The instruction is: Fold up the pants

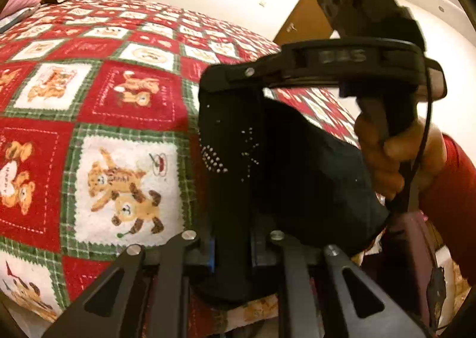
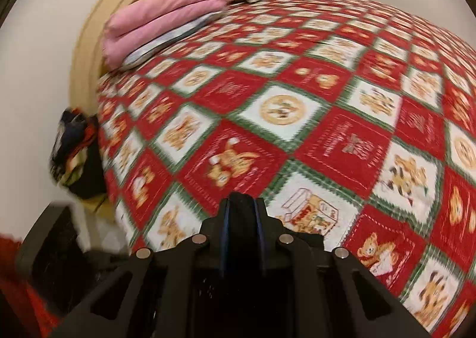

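Note:
Black pants (image 1: 297, 177) with small white dot studs hang bunched between my two grippers, above the red, white and green teddy-bear bedspread (image 1: 89, 117). My left gripper (image 1: 232, 251) is shut on a fold of the pants. In the left wrist view my right gripper (image 1: 226, 82) is seen from the side, held by a hand in a red sleeve, shut on the pants' upper edge. In the right wrist view my right gripper (image 2: 242, 210) is shut, with black cloth (image 2: 241, 293) pinched between its fingers over the bedspread (image 2: 297, 99).
Folded pink pillows (image 2: 163, 22) lie at the bed's far end by a cream headboard (image 2: 98, 37). A dark pile of clothes (image 2: 74, 153) sits beside the bed's left edge. A wooden door frame (image 1: 300, 16) stands behind the bed.

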The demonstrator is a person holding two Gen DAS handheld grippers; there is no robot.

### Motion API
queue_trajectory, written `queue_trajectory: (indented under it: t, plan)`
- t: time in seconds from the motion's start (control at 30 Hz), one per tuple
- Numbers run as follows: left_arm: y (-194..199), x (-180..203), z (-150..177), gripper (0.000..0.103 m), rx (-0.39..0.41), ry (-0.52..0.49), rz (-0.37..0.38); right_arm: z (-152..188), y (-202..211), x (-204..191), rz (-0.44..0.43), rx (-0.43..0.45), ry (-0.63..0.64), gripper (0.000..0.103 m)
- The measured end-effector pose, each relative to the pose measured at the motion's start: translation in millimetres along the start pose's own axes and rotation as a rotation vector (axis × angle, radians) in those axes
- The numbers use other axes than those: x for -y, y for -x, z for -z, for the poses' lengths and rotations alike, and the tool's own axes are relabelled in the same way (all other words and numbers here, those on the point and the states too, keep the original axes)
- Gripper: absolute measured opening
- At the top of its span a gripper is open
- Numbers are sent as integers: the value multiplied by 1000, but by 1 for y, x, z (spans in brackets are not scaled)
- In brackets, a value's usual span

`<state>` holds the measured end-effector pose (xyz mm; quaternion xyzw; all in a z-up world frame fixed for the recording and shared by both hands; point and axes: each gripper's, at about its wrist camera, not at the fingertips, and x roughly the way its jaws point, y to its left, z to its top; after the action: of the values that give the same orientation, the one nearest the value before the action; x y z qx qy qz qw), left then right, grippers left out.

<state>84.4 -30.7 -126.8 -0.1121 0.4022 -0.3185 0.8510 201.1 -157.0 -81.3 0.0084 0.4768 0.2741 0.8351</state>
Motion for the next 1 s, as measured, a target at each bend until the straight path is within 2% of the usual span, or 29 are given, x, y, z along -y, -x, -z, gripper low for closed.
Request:
queue_trajectory:
  t: [0.1,0.17,0.2,0.23,0.3,0.37,0.43,0.5,0.53,0.63,0.7,0.77,0.83,0.9,0.93,1.0]
  plan:
    - [5,21,4,15,41,-98,-94,-2,-27,8,56,-1,-146,14]
    - [3,26,6,15,35,-129,-138,-3,-44,5,89,3,-144,13]
    - [0,22,6,15,21,-111,-144,-7,-48,0,124,17,-121,12]
    - [-2,17,6,15,14,-87,-133,-11,-50,2,143,27,-126,4]
    - [0,12,6,16,11,-72,-116,-21,-54,15,135,40,-190,0]
    - [0,14,7,16,8,-87,-126,-29,-42,36,51,102,-281,0]
    - [-1,8,5,20,3,-64,-114,-28,-8,46,1,217,-329,1]
    - [-4,3,2,23,0,-40,-97,-23,23,43,-12,265,-289,1]
    - [-4,3,4,23,-1,-39,-96,-20,32,39,-1,262,-258,1]
    - [-3,6,6,23,0,-37,-98,14,55,11,64,203,-113,1]
    - [-3,3,6,23,-2,-23,-87,41,60,3,83,169,-86,1]
    - [-3,1,6,23,-5,-15,-78,74,64,-6,168,162,-59,1]
    - [-6,1,3,23,-8,-17,-80,102,63,-7,252,178,-57,1]
    - [-5,4,4,23,-10,-25,-91,116,53,4,349,154,-107,1]
    - [-6,4,4,24,-10,-29,-97,122,46,10,370,153,-131,1]
    - [-7,8,4,25,-15,-50,-124,127,50,16,342,224,-129,1]
